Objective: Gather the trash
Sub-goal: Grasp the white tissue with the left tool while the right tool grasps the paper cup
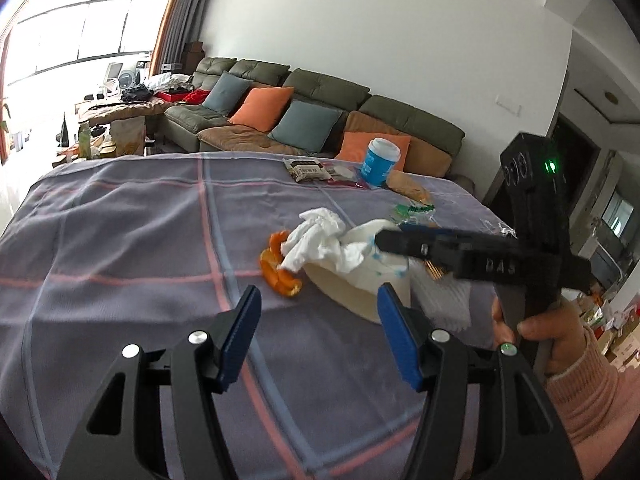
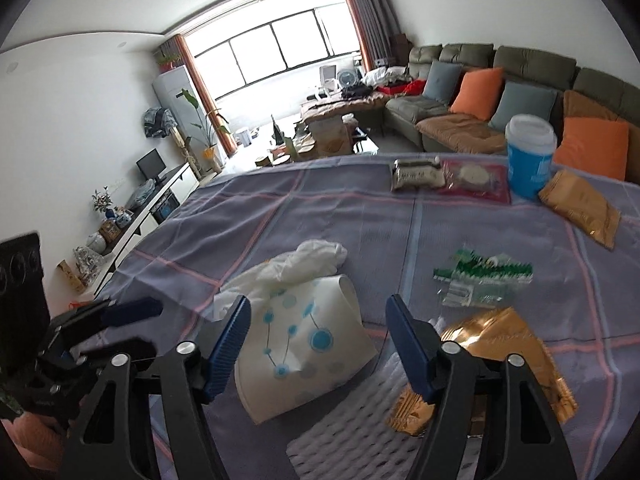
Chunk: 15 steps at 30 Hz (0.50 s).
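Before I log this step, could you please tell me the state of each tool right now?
Left tool: open, holding nothing.
Right tool: open, holding nothing.

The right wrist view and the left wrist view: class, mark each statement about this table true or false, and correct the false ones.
1. A paper cup lies on its side. True.
2. The blue tub is tipped over. False: it stands upright.
3. Orange peel lies beside the crumpled tissue. True.
4. The left gripper is clamped on the tissue. False: its jaws stand open and empty.
5. The tablecloth is plain white. False: it is purple checked.
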Motion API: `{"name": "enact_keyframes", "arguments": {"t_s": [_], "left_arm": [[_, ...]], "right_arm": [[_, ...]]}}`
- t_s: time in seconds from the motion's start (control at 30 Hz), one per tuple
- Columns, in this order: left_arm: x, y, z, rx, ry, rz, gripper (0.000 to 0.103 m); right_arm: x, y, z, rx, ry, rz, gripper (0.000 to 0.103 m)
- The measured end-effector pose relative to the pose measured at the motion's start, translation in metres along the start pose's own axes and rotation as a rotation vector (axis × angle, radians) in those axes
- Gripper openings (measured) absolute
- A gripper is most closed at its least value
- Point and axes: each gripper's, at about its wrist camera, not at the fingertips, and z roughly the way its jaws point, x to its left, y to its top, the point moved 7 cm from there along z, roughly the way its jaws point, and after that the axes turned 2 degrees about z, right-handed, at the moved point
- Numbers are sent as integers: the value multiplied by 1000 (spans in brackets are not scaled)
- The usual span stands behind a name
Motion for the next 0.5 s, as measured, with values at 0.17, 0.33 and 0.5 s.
{"name": "enact_keyframes", "arguments": {"t_s": [0.17, 0.33, 0.5], "left_arm": [[6, 14, 23, 34, -4, -8, 60], [11, 20, 48, 81, -19, -22, 53], [15, 20, 65, 119, -43, -50, 39]], "right_arm": [[-1, -11, 2, 30, 19, 8, 52], [-3, -13, -1, 33, 46, 24, 41], [-3, -12, -3, 28, 55, 19, 38]]}}
